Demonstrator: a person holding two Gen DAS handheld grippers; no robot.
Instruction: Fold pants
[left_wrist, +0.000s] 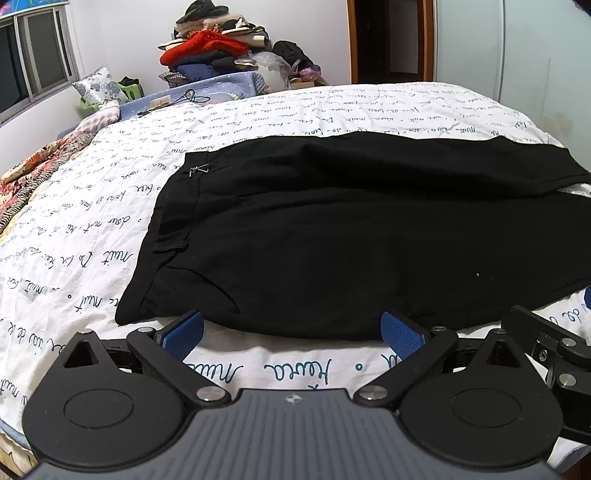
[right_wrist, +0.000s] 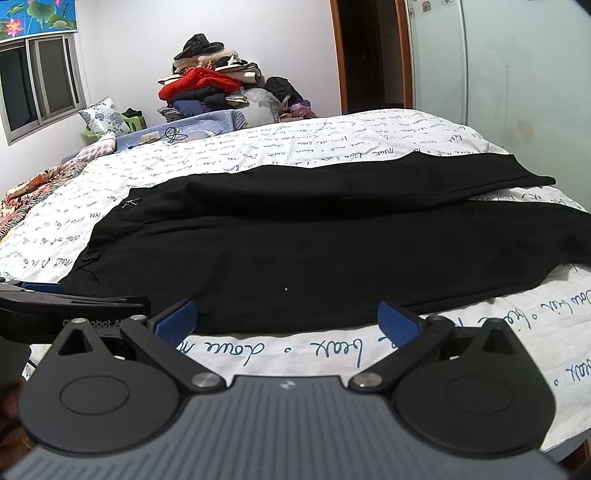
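Observation:
Black pants (left_wrist: 332, 229) lie flat on the bed, waistband to the left, the two legs running to the right; they also show in the right wrist view (right_wrist: 314, 251). A small metal zipper pull (left_wrist: 197, 170) shows near the waistband. My left gripper (left_wrist: 291, 332) is open and empty, its blue pads (left_wrist: 184, 330) just short of the pants' near edge by the waist. My right gripper (right_wrist: 288, 321) is open and empty at the near edge further right along the leg. Part of each gripper shows at the edge of the other's view.
The bed has a white quilt with blue handwriting print (left_wrist: 295, 369). A pile of clothes (left_wrist: 218, 40) stands at the far side by the wall. A floral blanket (left_wrist: 37, 166) lies at the left. A dark doorway (left_wrist: 388, 37) is at the back right.

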